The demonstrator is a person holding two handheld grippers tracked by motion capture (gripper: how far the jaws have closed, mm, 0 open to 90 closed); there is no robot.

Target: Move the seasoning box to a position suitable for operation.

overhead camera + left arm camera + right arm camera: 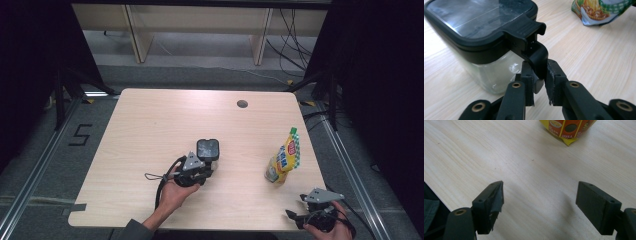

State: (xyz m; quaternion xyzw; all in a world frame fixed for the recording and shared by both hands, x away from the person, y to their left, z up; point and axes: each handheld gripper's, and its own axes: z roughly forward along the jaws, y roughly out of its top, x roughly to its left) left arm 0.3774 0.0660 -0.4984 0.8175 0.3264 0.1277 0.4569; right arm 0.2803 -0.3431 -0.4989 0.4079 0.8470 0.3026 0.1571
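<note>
jar [208, 150] stands upright mid-table, its lid latch [534, 53] hanging toward us at 6 o'clock | our left gripper [200, 174] pinches that latch, jaws nearly shut | right gripper [310, 214] idle at 4 o'clock, jaws wide, empty | pouch [285, 159] at 3 o'clock, print unreadable

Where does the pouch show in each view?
High view: the pouch stands right of centre on the table, ahead of the right gripper.
Left gripper view: top right corner, beyond the jar whose lid latch the left gripper pinches.
Right gripper view: top edge, right of centre, past the open jaws.
Shared landmark: the pale wood tabletop.
</note>
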